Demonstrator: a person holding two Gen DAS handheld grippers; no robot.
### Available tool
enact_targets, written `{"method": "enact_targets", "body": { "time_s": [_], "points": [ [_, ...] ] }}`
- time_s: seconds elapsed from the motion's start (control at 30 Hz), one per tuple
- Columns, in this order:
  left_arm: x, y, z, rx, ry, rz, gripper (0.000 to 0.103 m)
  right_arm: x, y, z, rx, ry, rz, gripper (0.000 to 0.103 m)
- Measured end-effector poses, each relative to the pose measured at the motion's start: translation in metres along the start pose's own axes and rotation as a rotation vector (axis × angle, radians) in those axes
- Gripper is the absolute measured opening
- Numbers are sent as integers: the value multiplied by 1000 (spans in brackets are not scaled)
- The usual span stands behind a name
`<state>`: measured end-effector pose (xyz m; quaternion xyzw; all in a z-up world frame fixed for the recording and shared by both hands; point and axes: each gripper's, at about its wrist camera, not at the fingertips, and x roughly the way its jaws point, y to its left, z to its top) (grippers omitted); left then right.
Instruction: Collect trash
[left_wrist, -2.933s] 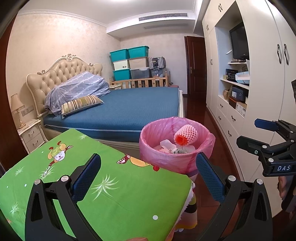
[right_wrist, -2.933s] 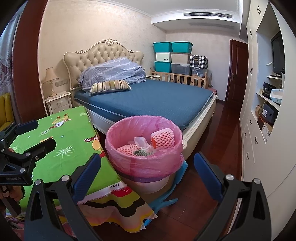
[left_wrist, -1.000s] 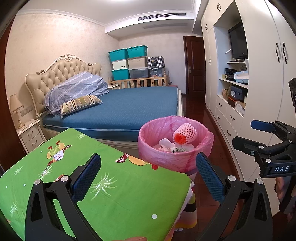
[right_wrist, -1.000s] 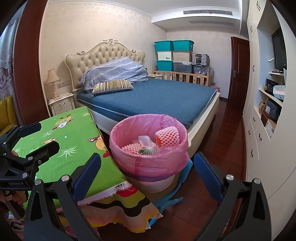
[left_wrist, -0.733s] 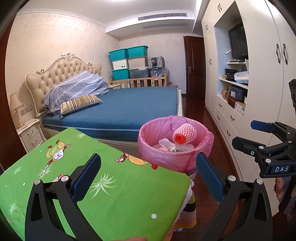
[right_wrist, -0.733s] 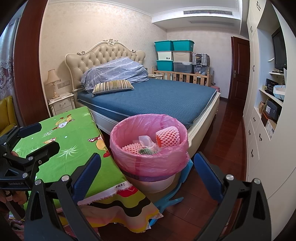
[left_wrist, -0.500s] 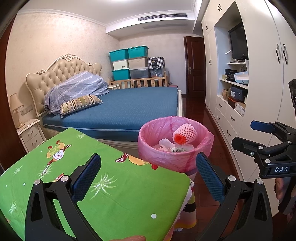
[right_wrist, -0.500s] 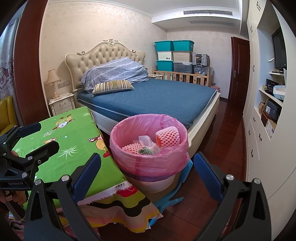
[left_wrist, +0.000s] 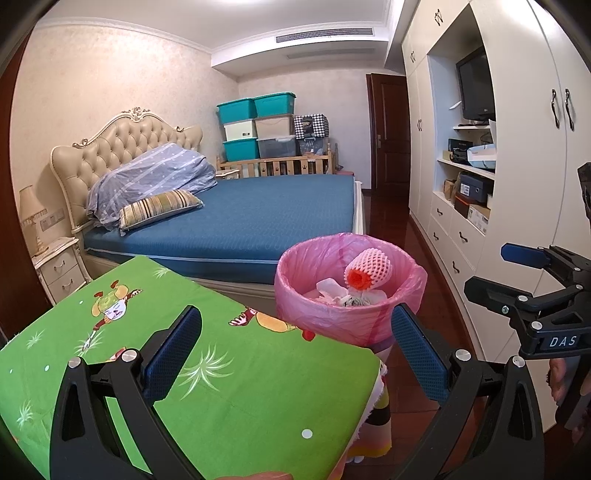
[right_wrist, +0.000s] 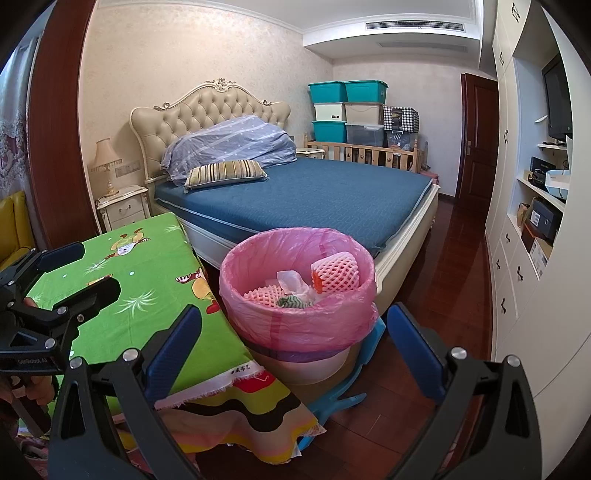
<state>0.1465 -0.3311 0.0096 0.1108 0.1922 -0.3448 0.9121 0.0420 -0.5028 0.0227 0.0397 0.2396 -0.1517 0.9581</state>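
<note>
A bin with a pink bag (left_wrist: 334, 321) (right_wrist: 295, 325) stands on the floor past the table's far right corner. In it lie a pink foam fruit net (left_wrist: 369, 267) (right_wrist: 338, 275), crumpled white paper (right_wrist: 291, 282) and other scraps. My left gripper (left_wrist: 293, 343) is open and empty above the green tablecloth (left_wrist: 221, 387). My right gripper (right_wrist: 293, 339) is open and empty, held in front of the bin. Each gripper also shows from the side in the other's view: the right one (left_wrist: 535, 295) and the left one (right_wrist: 55, 280).
A blue bed (right_wrist: 314, 192) stands behind the bin. White wardrobes and shelves (left_wrist: 498, 184) line the right wall. A blue plastic stool (right_wrist: 343, 391) lies under the bin on the dark wood floor. A nightstand with a lamp (right_wrist: 118, 206) is at the left.
Both views have shifted very slightly since 2.9 s ago; since one second ago nothing has visibly moved. Both grippers stay open and empty.
</note>
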Motion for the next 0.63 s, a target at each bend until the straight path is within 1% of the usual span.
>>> {"method": "enact_targets", "body": {
  "time_s": [0.27, 0.33, 0.5, 0.63],
  "points": [
    [4, 2, 6, 1, -3, -56, 96, 0, -1, 0, -3, 1, -1, 98],
    [5, 4, 3, -2, -11, -20, 96, 0, -2, 0, 0, 0, 0, 98],
    [8, 9, 1, -5, 21, -9, 96, 0, -2, 0, -1, 0, -2, 98],
    [0, 17, 1, -17, 14, 21, 96, -3, 6, 6, -13, -6, 0, 98]
  ]
}}
